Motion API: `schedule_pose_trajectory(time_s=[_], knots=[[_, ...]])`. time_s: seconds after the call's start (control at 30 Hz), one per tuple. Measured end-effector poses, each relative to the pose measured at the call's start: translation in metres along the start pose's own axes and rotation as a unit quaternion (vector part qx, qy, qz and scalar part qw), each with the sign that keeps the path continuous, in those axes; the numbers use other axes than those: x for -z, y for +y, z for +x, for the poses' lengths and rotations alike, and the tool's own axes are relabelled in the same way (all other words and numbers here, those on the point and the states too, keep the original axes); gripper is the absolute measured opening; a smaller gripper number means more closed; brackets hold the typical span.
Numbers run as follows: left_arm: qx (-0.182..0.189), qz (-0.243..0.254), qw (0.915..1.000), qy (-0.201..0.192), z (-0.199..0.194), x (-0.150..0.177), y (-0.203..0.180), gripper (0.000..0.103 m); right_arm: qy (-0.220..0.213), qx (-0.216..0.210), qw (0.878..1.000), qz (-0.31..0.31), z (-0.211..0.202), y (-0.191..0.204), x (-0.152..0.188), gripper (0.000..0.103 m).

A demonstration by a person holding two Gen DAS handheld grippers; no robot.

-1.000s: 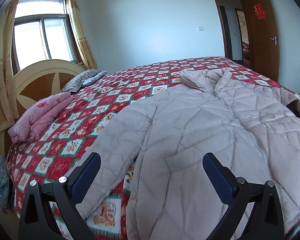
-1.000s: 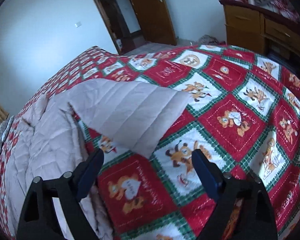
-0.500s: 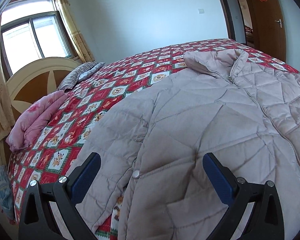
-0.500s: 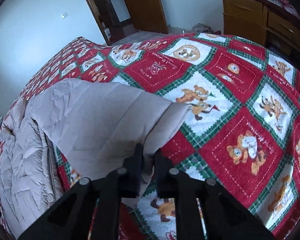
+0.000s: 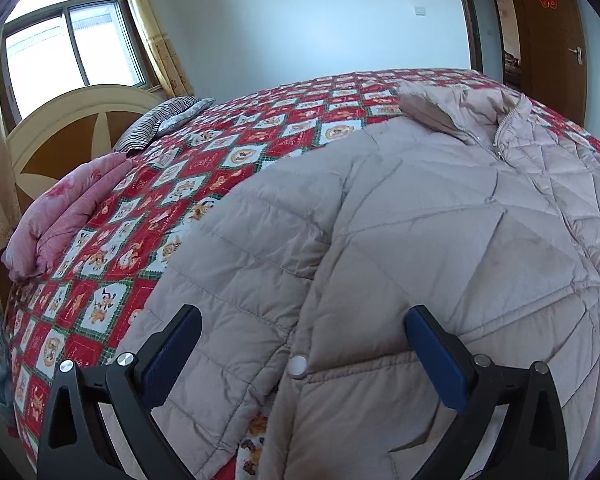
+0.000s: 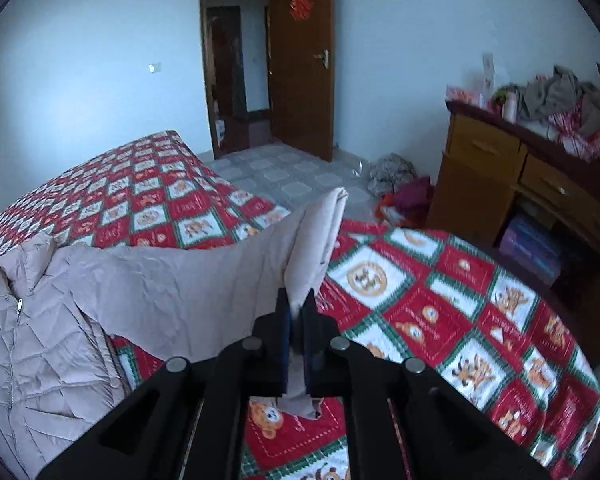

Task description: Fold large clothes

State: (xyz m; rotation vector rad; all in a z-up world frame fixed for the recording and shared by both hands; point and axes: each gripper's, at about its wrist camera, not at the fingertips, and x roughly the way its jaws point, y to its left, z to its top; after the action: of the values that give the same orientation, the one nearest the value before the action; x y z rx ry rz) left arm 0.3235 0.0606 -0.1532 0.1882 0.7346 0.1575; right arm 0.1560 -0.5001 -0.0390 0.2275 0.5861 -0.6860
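Note:
A large beige quilted jacket [image 5: 440, 240] lies spread on the bed, collar toward the far side. My left gripper [image 5: 300, 332] is open, its fingers [image 5: 172, 348] straddling the near sleeve and side of the jacket, just above the fabric. In the right wrist view my right gripper [image 6: 298, 312] is shut on the cuff end of the other sleeve [image 6: 312, 248] and holds it lifted above the quilt, the sleeve stretching back to the jacket body [image 6: 40, 340].
The bed carries a red and green cartoon-patterned quilt [image 6: 440, 304]. A folded pink blanket [image 5: 64, 216] and a striped pillow [image 5: 156, 128] lie by the headboard. A wooden dresser [image 6: 520, 176] with clutter stands right; an open door [image 6: 300, 60] and floor clutter [image 6: 396, 188] lie beyond.
My right gripper closed on the sleeve end and has lifted it off the quilt. My left gripper moved forward over the jacket's near sleeve, still open.

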Motion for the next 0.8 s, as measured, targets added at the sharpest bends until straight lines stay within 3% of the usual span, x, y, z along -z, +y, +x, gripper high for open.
schedule_pose_trajectory(time_s=[0.2,0.43,0.8], knots=[[0.005,-0.017,0.9996,-0.021,-0.016,-0.013,0.011,0.102,-0.074,-0.04,0.991,-0.108,-0.037,0.095,-0.019,0.006],[0.003,-0.022,0.999,-0.038,-0.024,-0.025,0.022,0.102,-0.116,-0.109,0.967,-0.198,-0.06,0.202,-0.001,0.006],[-0.003,-0.038,0.9986,-0.037,-0.022,-0.017,0.043,0.102,-0.107,-0.199,0.933,-0.279,-0.063,0.331,0.054,0.006]])
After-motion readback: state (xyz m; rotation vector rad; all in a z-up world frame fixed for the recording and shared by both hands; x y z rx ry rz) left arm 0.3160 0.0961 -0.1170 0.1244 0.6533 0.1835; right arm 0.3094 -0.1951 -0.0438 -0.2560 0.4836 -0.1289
